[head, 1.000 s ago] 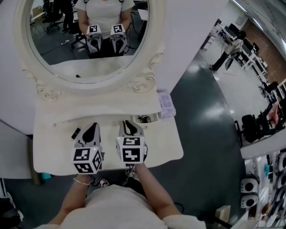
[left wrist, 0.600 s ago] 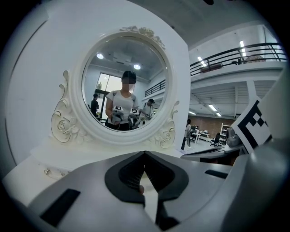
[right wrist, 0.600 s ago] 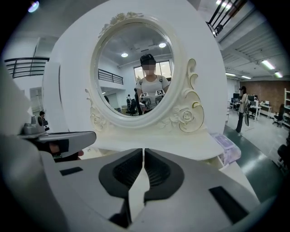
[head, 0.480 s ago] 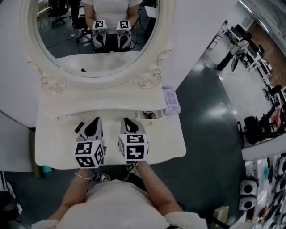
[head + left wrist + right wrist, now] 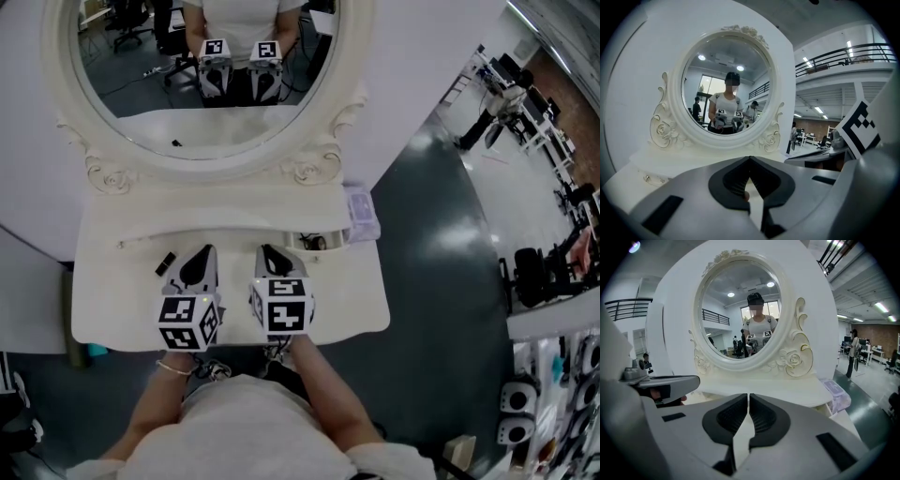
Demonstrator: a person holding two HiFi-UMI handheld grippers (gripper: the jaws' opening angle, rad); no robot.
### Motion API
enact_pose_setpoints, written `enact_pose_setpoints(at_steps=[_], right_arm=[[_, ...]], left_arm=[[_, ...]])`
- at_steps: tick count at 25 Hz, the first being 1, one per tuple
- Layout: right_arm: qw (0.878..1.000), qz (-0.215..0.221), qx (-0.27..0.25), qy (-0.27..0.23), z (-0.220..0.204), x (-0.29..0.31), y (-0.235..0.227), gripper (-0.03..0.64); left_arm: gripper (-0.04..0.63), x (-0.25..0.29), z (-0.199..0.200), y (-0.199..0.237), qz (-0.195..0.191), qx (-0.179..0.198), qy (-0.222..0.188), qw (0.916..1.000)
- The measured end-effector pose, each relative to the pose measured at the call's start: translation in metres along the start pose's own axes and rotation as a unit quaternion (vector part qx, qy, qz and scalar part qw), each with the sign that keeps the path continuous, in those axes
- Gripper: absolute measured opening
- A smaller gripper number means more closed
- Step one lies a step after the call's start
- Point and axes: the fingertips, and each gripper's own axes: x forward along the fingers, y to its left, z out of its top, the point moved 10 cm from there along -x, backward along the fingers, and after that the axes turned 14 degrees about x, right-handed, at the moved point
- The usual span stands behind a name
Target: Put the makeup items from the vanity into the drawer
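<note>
A small black makeup item (image 5: 164, 263) lies on the white vanity top (image 5: 103, 300), just left of my left gripper (image 5: 202, 254). Both grippers hover side by side over the front of the top, pointing at the oval mirror (image 5: 202, 75). The left gripper (image 5: 750, 158) is shut, its tips meeting with nothing held. The right gripper (image 5: 267, 251) (image 5: 748, 394) is also shut and empty. To the right, under the mirror shelf, a small drawer (image 5: 314, 244) stands open with dark things inside.
A clear lilac box (image 5: 361, 216) (image 5: 839, 397) sits on the right end of the mirror shelf. The vanity stands against a white wall, with dark floor to the right. A blue object (image 5: 91, 351) shows below the left front edge.
The head view has shifted slightly; both grippers keep their places over the vanity top.
</note>
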Motion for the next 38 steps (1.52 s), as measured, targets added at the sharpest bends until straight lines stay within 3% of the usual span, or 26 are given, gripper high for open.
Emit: enact_pose_setpoints(at_steps=[16, 23, 31, 38], right_arm=[[1.0, 0.014, -0.003, 0.024, -0.006, 0.003, -0.005, 0.026], [0.996, 0.059, -0.015, 0.065, -0.023, 0.032, 0.022, 0.026], [0.978, 0.145, -0.057, 0.142, -0.046, 0.083, 0.076, 0.028], [0.949, 0.211, -0.104, 0.209, -0.066, 0.126, 0.116, 0.031]], left_arm=[[0.002, -0.005, -0.008, -0.001, 0.024, -0.024, 0.008, 0.9994], [0.002, -0.024, -0.038, 0.024, 0.071, -0.057, 0.034, 0.9952], [0.002, -0.062, -0.076, 0.066, 0.165, -0.103, 0.067, 0.9785], [0.002, -0.091, -0.104, 0.085, 0.245, -0.146, 0.09, 0.9543]])
